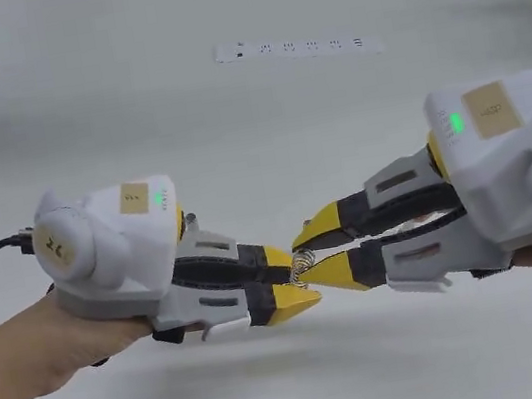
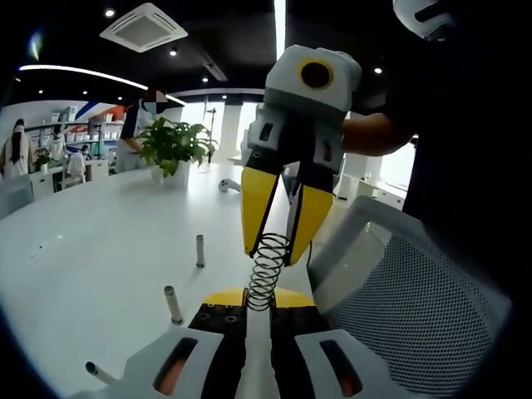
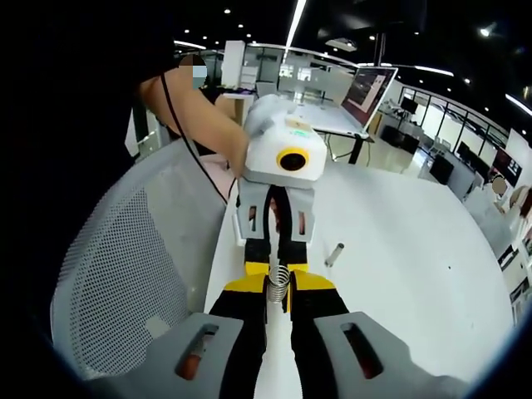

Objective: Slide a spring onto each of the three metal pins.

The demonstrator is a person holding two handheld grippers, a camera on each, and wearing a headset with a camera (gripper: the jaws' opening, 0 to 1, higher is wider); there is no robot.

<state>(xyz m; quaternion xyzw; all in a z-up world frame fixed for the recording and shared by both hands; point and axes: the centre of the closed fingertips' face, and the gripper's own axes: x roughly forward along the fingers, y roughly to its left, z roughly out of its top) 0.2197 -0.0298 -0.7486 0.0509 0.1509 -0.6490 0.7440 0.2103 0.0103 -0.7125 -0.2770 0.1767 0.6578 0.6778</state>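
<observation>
We have the spring stretched between two sets of jaws. The left gripper has its jaws closed on the spring's near end, and the right gripper has its jaws drawn narrow and pinching the other end, tip to tip with ours. The three metal pins sit on the bench, left of the left jaws and apart from the spring.

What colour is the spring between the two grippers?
Silvery bare metal; the spring shows best in the left gripper view.
</observation>
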